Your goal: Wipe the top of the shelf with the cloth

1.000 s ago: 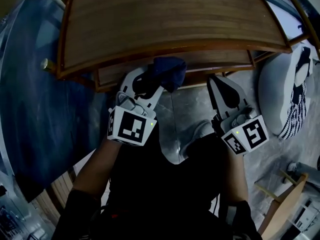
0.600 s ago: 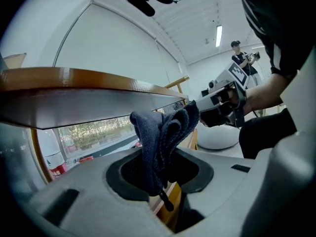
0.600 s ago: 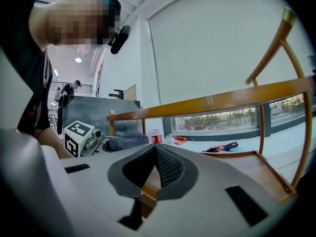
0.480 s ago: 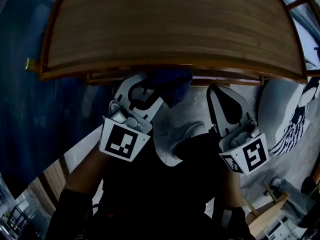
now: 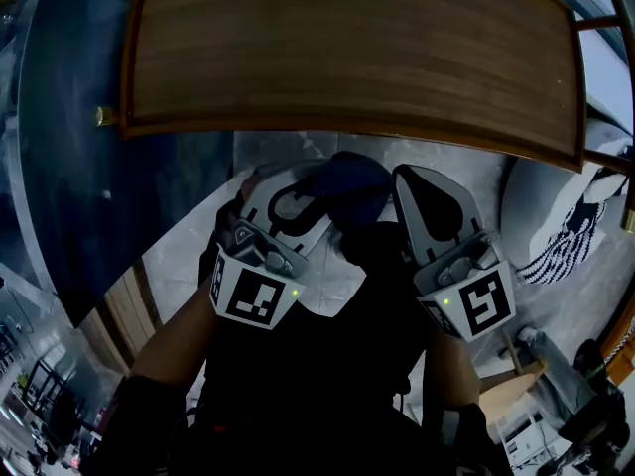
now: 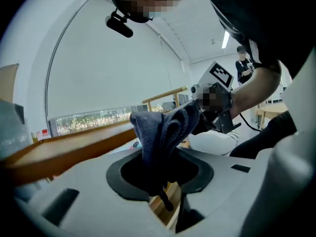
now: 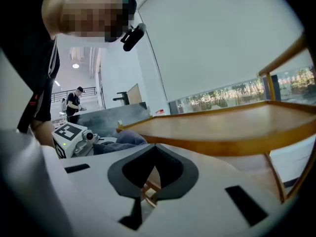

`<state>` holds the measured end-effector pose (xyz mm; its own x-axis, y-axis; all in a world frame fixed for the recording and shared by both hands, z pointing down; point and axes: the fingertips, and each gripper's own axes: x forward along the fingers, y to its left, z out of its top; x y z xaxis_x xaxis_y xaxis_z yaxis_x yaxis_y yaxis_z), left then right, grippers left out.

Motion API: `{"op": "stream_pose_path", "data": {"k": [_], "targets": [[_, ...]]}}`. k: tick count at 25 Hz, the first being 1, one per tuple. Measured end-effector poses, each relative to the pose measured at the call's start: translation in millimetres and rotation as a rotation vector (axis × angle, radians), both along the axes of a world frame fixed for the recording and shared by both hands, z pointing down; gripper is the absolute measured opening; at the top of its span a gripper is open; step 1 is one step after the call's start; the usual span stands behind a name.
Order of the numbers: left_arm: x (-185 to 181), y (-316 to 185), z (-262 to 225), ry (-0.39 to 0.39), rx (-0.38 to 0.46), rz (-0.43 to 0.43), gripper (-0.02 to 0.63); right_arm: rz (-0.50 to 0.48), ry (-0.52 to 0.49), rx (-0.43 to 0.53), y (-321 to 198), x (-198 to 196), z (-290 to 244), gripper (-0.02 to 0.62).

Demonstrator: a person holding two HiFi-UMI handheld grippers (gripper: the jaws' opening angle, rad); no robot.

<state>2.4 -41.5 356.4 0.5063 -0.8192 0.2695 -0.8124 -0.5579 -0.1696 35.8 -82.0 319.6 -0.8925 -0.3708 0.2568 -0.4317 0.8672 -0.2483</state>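
My left gripper point(image 6: 164, 184) is clamped on the cloth point(image 6: 163, 132). The jaws pinch its lower folds, and the dark blue fabric stands up out of them in a bunched wad that leans toward my right side. My right gripper point(image 7: 147, 177) has its jaws together with nothing between them. In the head view both tools are side by side in front of my torso, the left gripper point(image 5: 290, 198) and the right gripper point(image 5: 425, 204) near each other. The cloth point(image 5: 349, 178) lies between their tips, just beside the right jaw. Each tool carries its marker cube toward my forearm, with a small green light lit on each. The cloth is short of the shelf's front edge. It is close to that edge but not on the top. The shelf top point(image 5: 347, 58) is a brown wooden board with a raised rim, and it spans the upper part of the head view. In the right gripper view the same board point(image 7: 232, 125) extends to the right at about jaw level. Below the tools is a grey marbled floor point(image 5: 189, 246). A dark blue surface point(image 5: 69, 186) lies at the left, and a white cushion with dark stripes point(image 5: 561, 221) lies at the right.
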Motion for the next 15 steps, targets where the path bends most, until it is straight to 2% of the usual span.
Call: {"op": "stream_pose_path", "data": {"k": [5,12,15], "targets": [[-15,-2,-63,0.021,-0.015,-0.018,0.130,-0.007,0.074,-0.007,7,-3,-53,0.003],[-51,7,-148,0.128,-0.055,-0.091,0.130,0.006,0.049,-0.014,20,-33,-155,0.003],[-65,21,-167,0.128,-0.081,-0.104,0.130,-0.007,0.056,-0.007,24,-45,-191,0.003]]}}
